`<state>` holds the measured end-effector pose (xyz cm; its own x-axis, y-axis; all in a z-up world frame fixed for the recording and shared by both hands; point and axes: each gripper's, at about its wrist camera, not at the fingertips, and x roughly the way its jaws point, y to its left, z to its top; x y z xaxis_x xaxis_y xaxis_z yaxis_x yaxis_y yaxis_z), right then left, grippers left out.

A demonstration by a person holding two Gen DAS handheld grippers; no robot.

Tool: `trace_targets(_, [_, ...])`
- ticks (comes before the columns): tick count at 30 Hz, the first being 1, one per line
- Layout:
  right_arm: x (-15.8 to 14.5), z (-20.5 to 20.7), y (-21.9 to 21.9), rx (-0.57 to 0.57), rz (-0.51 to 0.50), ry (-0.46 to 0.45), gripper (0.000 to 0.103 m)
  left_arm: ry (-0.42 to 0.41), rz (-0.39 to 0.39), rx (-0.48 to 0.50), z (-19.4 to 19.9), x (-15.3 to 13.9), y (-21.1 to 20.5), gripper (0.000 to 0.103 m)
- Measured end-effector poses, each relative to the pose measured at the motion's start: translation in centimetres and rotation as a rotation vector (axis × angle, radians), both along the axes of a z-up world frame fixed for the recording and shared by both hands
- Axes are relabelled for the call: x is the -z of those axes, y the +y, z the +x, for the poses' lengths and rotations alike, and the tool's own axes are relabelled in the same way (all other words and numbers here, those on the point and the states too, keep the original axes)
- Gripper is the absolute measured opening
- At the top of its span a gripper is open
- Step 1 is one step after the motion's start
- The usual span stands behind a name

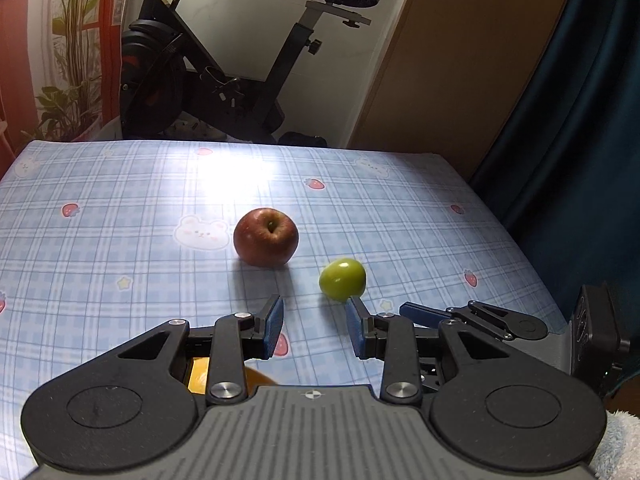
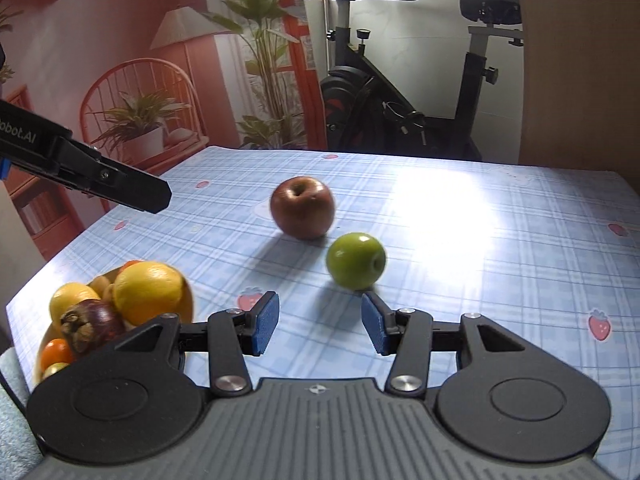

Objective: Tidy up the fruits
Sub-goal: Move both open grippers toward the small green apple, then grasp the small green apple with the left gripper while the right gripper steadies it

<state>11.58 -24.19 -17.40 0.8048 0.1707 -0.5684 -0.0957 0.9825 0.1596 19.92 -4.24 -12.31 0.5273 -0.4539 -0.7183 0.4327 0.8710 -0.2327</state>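
Green and red apples (image 2: 355, 261) (image 2: 302, 207) sit loose on the checked tablecloth (image 2: 500, 280), away from my fruit bowl (image 2: 188, 300), so my right claw (image 2: 320, 328), parted and empty, should straddle the green one while my left claw (image 1: 315, 330) waits empty.

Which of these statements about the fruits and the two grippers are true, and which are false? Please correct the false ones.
1. The red apple lies in the bowl. False: it lies on the tablecloth, outside the bowl.
2. The green fruit lies apart from the red apple. True.
3. The right gripper holds the green fruit. False: its jaws are open and empty; the fruit lies beyond the fingertips.
4. The bowl already holds several fruits, among them a yellow-orange one. True.
5. The left gripper grips the red apple. False: it holds nothing.
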Motion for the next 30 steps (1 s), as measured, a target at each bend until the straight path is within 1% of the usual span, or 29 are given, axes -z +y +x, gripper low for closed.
trace_targets(4, [0.4, 1.5, -1.0, -0.005, -0.041, 0.000, 0.050, 0.007, -0.008, -0.003, 2.7, 0.6, -2.0, 0.036])
trace_targets(7, [1.1, 2.7, -0.9, -0.033, -0.065, 0.008, 0.050, 0.024, -0.017, -0.013, 4.3, 1.6, -3.1, 0.036])
trace_targets(14, [2.7, 4.7, -0.7, -0.070, -0.042, 0.034, 0.049, 0.129, -0.039, -0.012, 7.4, 4.5, -5.1, 0.036])
trace_targets(18, [3.4, 5.3, -1.2, -0.070, -0.010, 0.044, 0.050, 0.185, -0.072, -0.032, 8.4, 5.7, -5.5, 0.036])
trace_targets(21, [3.4, 5.5, -1.5, -0.076, 0.005, 0.038, 0.050, 0.208, -0.082, -0.036, 8.9, 6.4, -5.9, 0.036])
trace_targets(27, [3.4, 6.0, -1.4, -0.088, 0.009, 0.034, 0.050, 0.217, -0.063, -0.023, 9.3, 7.6, -7.0, 0.037])
trace_targets(30, [3.5, 6.1, -1.5, -0.089, 0.014, 0.033, 0.049, 0.227, -0.072, -0.025, 9.5, 8.2, -7.1, 0.037])
